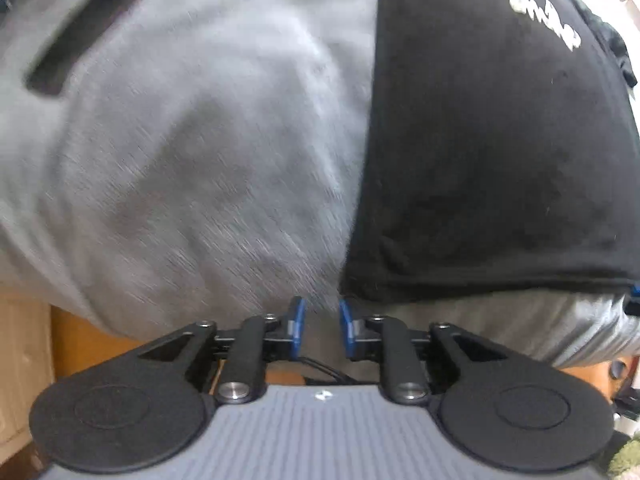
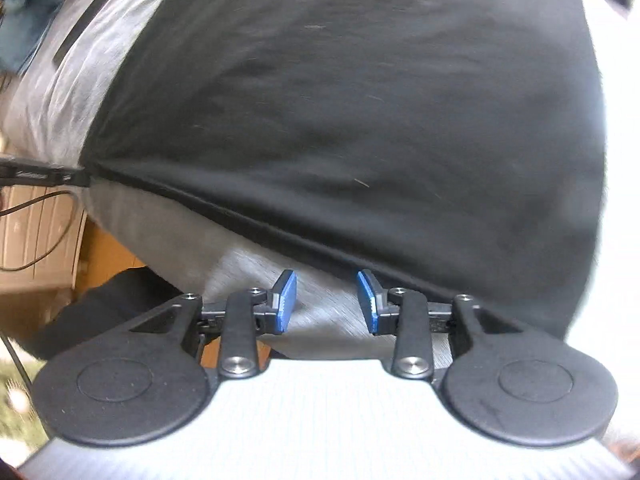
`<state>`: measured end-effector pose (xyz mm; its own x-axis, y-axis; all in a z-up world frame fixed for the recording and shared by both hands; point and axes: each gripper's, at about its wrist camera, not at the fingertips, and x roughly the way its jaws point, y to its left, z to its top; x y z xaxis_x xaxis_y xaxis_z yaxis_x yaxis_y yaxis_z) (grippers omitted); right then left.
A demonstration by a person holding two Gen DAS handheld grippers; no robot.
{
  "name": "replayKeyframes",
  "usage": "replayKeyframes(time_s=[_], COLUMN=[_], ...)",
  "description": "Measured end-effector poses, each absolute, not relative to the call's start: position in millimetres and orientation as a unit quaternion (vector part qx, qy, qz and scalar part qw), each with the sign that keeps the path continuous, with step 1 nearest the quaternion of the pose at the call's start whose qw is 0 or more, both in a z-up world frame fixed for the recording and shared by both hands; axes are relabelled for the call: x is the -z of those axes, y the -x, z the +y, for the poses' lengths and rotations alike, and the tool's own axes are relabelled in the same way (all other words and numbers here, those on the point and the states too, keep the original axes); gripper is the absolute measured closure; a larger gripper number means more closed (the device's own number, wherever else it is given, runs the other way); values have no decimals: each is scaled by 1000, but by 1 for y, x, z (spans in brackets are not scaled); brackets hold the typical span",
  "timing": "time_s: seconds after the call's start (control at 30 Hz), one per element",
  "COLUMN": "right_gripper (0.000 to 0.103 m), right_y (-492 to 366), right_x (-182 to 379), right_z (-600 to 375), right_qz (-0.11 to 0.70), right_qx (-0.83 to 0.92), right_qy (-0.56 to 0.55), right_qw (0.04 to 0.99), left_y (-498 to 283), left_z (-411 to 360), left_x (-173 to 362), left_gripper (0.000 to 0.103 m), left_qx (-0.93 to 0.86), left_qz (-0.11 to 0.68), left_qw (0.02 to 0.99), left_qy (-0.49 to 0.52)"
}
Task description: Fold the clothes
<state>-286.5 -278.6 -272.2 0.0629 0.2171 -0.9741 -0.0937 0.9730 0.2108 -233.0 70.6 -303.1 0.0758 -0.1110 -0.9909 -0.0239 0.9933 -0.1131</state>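
A grey cloth fills most of the left wrist view, spread wide and wrinkled over what seems to be the bench, with its near edge curving across the lower left of the frame; whether a bench or something else lies beneath it cannot be told. On it, in the right half of that view, lies a black shirt, folded flat with a straight left edge and a rounded near corner, and with blurred white lettering at the upper right. In the right wrist view the same black shirt takes up the centre and upper part of the frame, its hemmed edge running from the middle left down to the lower right, and the grey cloth shows beneath and to the left of it. A dark rectangular patch sits on the grey cloth at the upper left. No box, basket or other container can be made out in either view. The left tongs point down at the grey cloth just beside the shirt's near left corner, blue pads narrowly apart and nothing between them. The right tongs hang over the grey cloth just below the shirt's hem, somewhat wider apart, also gripping nothing. A black cable loops at the left edge.
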Motion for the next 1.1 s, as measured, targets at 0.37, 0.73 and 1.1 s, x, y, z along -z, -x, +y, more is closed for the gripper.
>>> replayKeyframes(time_s=[0.37,0.73,1.1], right_gripper=[61,94,99], right_y=[362,368,336], right_x=[272,315,277], right_z=[-437,-464,-339], right_qz=[567,522,506], right_qx=[130,130,81], right_qy=[-307,-368,-90], right_qw=[754,758,854], left_y=[99,152,151], left_z=[-36,-232,-260], left_x=[243,260,300], left_gripper=[73,73,60], left_qx=[154,414,451], left_qz=[568,569,685], left_qw=[808,705,571], left_qy=[-22,-90,27])
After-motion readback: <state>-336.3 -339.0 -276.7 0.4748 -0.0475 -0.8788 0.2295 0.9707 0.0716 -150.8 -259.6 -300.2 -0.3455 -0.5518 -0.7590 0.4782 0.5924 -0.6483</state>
